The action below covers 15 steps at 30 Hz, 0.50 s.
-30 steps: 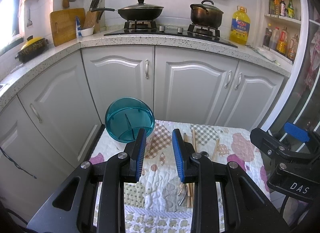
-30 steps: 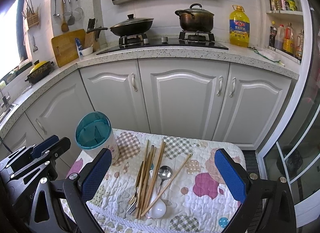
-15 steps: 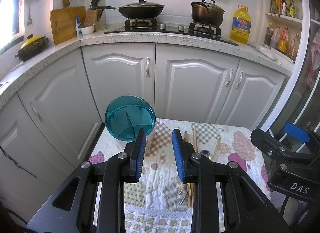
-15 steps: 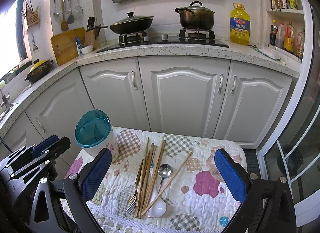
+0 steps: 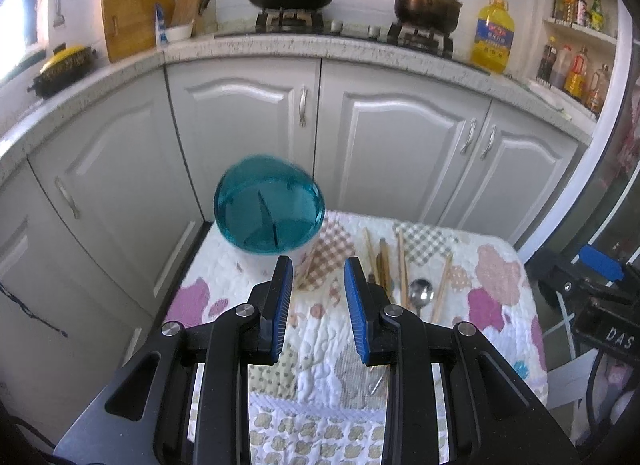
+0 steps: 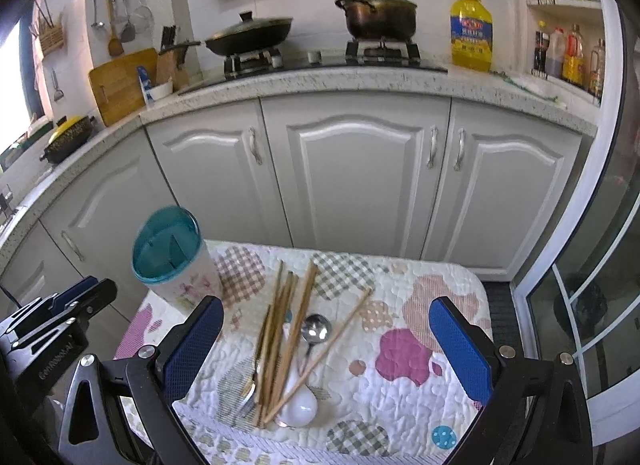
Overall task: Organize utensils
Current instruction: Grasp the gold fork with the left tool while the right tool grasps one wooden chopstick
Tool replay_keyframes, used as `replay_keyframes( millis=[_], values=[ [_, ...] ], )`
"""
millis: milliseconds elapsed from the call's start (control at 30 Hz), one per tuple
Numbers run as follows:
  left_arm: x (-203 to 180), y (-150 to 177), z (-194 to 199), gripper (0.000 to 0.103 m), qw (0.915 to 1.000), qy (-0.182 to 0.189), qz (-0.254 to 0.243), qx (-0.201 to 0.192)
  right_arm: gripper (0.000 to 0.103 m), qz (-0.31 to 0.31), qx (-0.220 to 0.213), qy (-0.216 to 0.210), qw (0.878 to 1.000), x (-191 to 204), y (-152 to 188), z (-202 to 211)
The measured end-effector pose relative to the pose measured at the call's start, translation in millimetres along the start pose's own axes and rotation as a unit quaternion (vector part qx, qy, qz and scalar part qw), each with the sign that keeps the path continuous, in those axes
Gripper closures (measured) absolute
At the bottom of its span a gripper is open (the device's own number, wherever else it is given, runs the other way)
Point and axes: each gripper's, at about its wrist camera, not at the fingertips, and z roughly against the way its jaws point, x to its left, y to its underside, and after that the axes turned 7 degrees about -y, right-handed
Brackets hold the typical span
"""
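Both grippers are hanging empty with jaws apart – right gripper [image 6: 326,349] over the chopsticks [image 6: 286,329] at lower centre, left gripper [image 5: 317,301] below the holder [image 5: 269,209]. Pickup is not yet begun – next, closing on one utensil.

holder [image 6: 168,261]: 1 | metal spoon [image 6: 316,327]: 1 | fork [image 6: 249,389]: 1 | white spoon [image 6: 300,409]: 1
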Motion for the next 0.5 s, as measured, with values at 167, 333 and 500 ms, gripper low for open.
replay_keyframes(
  millis=[167, 333, 500],
  values=[
    [0.4, 10.7, -26.6, 0.077, 0.9990, 0.018, -0.001, 0.041, 0.001, -0.001, 0.040, -0.010, 0.999, -18.6, 13.6, -31.1],
    [-6.3, 20.4, -60.7, 0.077, 0.9940, 0.056, 0.003, 0.094, 0.016, -0.017, 0.080, -0.031, 0.996, -40.1, 31.4, -71.1],
    [-24.9, 29.9, -104.5, 0.077, 0.9825, 0.101, -0.014, 0.156, 0.029, -0.050, 0.123, -0.067, 0.989, -59.5, 42.1, -110.2]
  ],
)
